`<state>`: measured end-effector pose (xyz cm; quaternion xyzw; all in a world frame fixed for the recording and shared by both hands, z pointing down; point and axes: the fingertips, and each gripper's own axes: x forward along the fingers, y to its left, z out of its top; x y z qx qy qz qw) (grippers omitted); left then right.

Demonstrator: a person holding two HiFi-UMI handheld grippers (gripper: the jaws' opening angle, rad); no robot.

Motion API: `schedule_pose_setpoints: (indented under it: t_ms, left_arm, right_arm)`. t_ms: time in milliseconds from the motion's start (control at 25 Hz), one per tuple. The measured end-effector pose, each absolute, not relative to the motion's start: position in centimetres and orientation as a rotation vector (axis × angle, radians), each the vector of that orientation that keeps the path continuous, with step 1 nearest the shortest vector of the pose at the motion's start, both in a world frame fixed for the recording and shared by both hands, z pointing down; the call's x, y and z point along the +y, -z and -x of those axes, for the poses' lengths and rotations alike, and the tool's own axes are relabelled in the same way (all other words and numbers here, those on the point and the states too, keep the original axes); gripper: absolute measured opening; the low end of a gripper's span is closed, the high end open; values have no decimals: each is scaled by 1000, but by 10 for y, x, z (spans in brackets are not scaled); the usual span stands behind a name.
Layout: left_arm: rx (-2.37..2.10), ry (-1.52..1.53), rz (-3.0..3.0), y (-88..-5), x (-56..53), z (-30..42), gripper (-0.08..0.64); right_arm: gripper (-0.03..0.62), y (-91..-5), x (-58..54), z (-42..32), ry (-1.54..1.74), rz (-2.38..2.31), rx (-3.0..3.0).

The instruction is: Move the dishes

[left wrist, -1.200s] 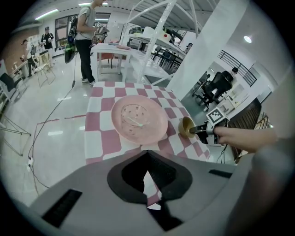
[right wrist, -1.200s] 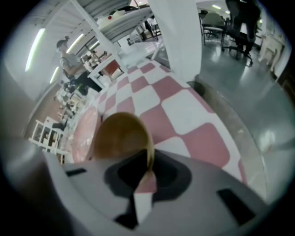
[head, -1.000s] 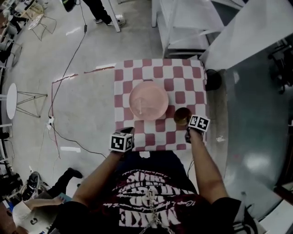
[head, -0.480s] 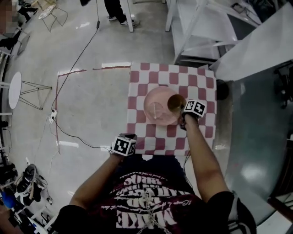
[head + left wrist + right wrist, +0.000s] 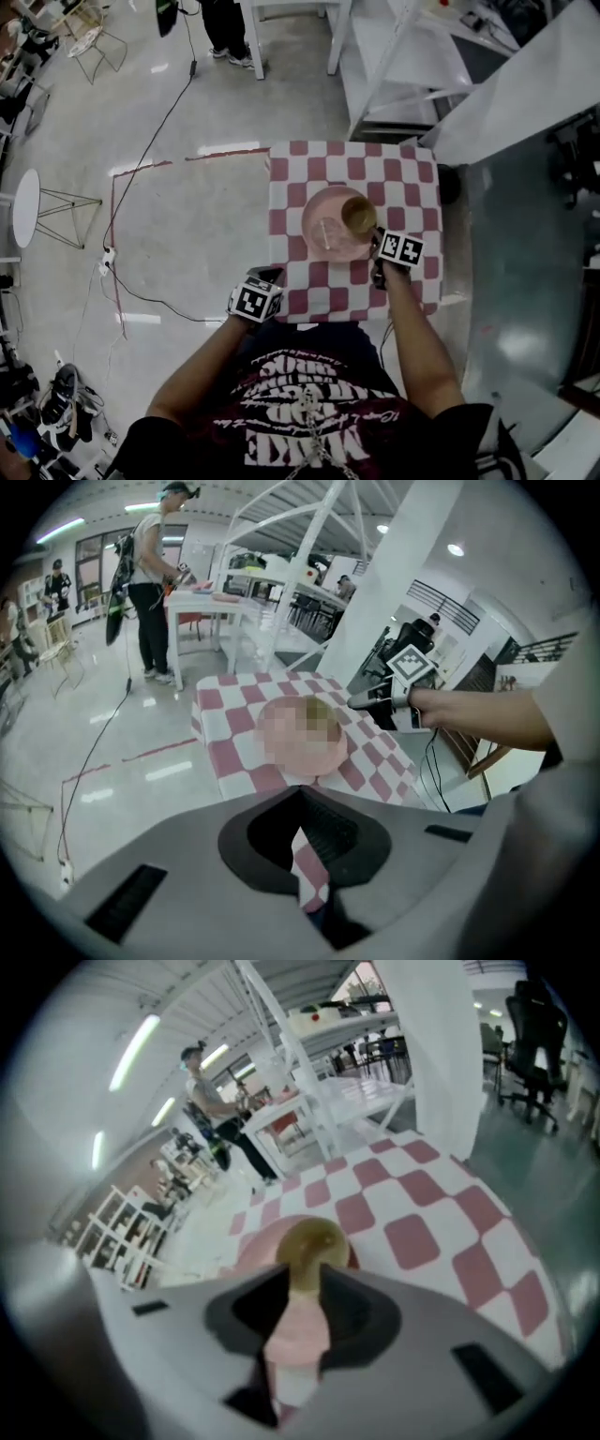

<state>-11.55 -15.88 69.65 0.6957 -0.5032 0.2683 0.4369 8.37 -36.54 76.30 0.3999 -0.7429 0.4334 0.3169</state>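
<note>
A pink plate (image 5: 326,230) lies in the middle of the red-and-white checked table (image 5: 291,169). A small olive-brown bowl (image 5: 358,215) rests on the plate's right part. My right gripper (image 5: 377,246) is just behind the bowl, near the table's front right, and is open. In the right gripper view the bowl (image 5: 314,1244) sits just beyond the fingertips of the right gripper (image 5: 305,1286), with the plate (image 5: 258,1246) under it. My left gripper (image 5: 268,277) hovers at the table's front left corner, open and empty. In the left gripper view a mosaic patch covers the plate (image 5: 298,738).
White metal table frames (image 5: 394,56) stand behind the checked table. A person (image 5: 220,23) stands at the far back. A cable (image 5: 150,131) runs across the floor on the left, near a round white stool (image 5: 25,206). A dark object (image 5: 448,183) sits beside the table's right edge.
My right gripper carried the bowl from the cloth right of the plate onto the plate, let go, and drew back a little. The left gripper barely moved.
</note>
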Motion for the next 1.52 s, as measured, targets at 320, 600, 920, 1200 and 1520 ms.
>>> schedule_pose_setpoints:
  t_ms: [320, 600, 920, 1200, 1520]
  left_arm:
    - [-1259, -431, -2164, -584, -232, 95, 28]
    - [-1381, -178, -2454, -455, -243, 82, 29]
    - [-1384, -116, -2515, -422, -214, 59, 28]
    - [-1483, -188, -2405, -428, -191, 47, 28]
    - [-1619, -220, -2399, -416, -159, 62, 29]
  right_arm:
    - [34, -582, -284, -72, -631, -1087, -2368]
    - [34, -447, -233, -61, -297, -1202, -2610]
    - [34, -415, -196, -79, -252, -1267, -2621]
    - [34, -418, -185, -98, -285, -1180, -2674]
    - [34, -422, -165, -88, -352, -1136, -2757]
